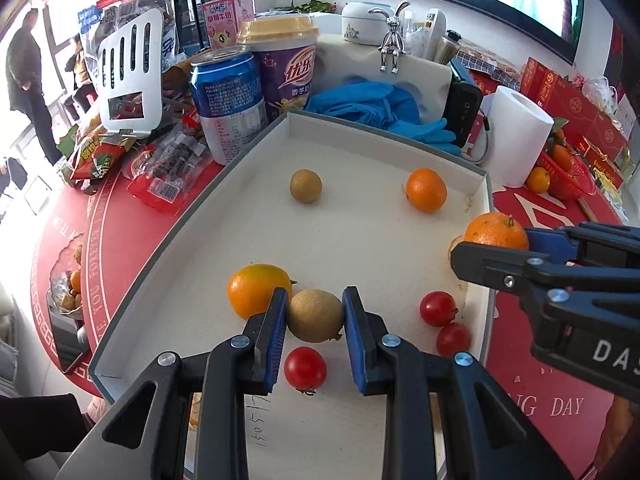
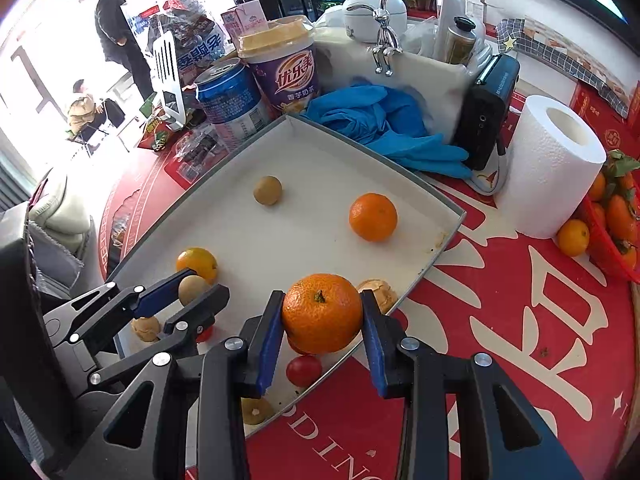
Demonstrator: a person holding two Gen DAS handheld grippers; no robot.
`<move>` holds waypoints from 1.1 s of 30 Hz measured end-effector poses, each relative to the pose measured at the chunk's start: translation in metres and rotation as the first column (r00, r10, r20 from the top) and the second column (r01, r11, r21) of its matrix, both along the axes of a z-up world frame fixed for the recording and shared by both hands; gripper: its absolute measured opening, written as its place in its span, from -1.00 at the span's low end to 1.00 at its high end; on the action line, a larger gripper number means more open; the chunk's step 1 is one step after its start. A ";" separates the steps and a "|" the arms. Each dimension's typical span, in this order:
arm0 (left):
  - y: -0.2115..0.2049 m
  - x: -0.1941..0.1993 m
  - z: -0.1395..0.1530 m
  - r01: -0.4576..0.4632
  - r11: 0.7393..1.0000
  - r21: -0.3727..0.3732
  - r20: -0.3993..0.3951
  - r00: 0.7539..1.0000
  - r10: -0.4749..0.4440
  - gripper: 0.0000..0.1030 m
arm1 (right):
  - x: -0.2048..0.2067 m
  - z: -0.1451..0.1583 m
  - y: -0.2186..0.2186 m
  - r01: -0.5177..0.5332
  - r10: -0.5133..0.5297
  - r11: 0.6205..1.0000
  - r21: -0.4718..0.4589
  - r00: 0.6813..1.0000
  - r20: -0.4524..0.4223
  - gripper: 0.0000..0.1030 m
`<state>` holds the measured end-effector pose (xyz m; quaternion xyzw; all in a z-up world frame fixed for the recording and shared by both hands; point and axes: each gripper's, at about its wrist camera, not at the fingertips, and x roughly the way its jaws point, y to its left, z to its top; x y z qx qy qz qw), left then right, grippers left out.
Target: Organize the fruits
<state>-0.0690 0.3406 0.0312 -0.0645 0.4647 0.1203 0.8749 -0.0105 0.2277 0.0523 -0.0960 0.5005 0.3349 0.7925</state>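
Evidently mid-sort, the left claw (image 1: 315, 316) pinches a kiwi (image 1: 315, 315) while the right claw (image 2: 322, 316) pinches a mandarin (image 2: 322, 313) (tomatoes beneath); next, probably, placing each beside its kind.

Tray (image 1: 360, 240) matt white card; cherry tomato (image 1: 305, 368) glossy, smooth; tangerine (image 2: 322, 313) dimpled; can (image 1: 228, 100) shiny metal; gloves (image 2: 380, 128) blue rubber.

A round table covered by a red cloth (image 2: 500, 320) with white lettering. On it sits a shallow white tray (image 1: 360, 152) with grey outer walls. Behind the tray stand a blue drink can (image 1: 228, 100) and a purple milk-tea cup (image 1: 284, 68), with blue gloves (image 1: 376, 106) beside them. To the right stand a white paper roll (image 2: 552, 168) and a red basket (image 2: 612, 236) of oranges, one loose orange (image 2: 573, 237) just beside it.
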 end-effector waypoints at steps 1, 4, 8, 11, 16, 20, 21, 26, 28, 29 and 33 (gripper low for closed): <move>0.000 0.000 0.000 0.000 1.000 0.001 -0.001 1.000 0.000 -0.41 | 0.000 0.000 0.001 -0.001 0.001 1.000 0.000 1.000 0.000 -0.26; -0.001 0.001 -0.002 0.003 1.000 0.004 -0.006 1.000 -0.003 -0.41 | -0.001 0.000 0.002 -0.006 0.006 1.000 -0.001 1.000 0.004 -0.26; -0.003 0.002 -0.004 0.008 1.000 0.005 -0.011 1.000 -0.008 -0.41 | -0.002 0.000 0.003 -0.011 0.011 1.000 -0.005 1.000 0.007 -0.26; -0.003 0.002 -0.005 0.009 1.000 0.005 -0.016 1.000 -0.009 -0.41 | -0.002 -0.001 0.004 -0.013 0.013 1.000 -0.014 1.000 0.012 -0.26; -0.001 0.001 -0.008 0.005 1.000 0.007 -0.018 1.000 -0.005 -0.41 | -0.005 -0.001 0.007 -0.016 0.018 0.999 -0.043 0.999 0.046 -0.26; -0.001 0.000 -0.008 0.002 1.000 0.007 -0.019 1.000 -0.002 -0.41 | -0.008 0.000 0.008 -0.019 0.024 0.998 -0.065 0.997 0.077 -0.26; -0.001 0.000 -0.008 0.002 1.000 0.008 -0.018 1.000 -0.002 -0.41 | -0.008 0.001 0.009 -0.021 0.027 0.997 -0.068 0.996 0.083 -0.26; -0.001 0.000 -0.008 0.002 1.000 0.010 -0.018 1.000 -0.002 -0.41 | -0.012 0.003 0.012 -0.030 0.040 0.996 -0.086 0.993 0.113 -0.26; 0.000 0.000 -0.008 0.000 1.000 0.011 -0.018 1.000 0.000 -0.41 | -0.013 0.003 0.013 -0.035 0.046 0.995 -0.090 0.992 0.120 -0.26; 0.000 0.000 -0.008 0.000 1.000 0.010 -0.019 1.000 0.001 -0.41 | -0.014 0.003 0.014 -0.038 0.049 0.995 -0.092 0.991 0.122 -0.26; -0.001 0.001 -0.008 -0.001 1.000 0.013 -0.021 1.000 0.001 -0.41 | -0.013 0.002 0.014 -0.043 0.054 0.995 -0.091 0.992 0.116 -0.26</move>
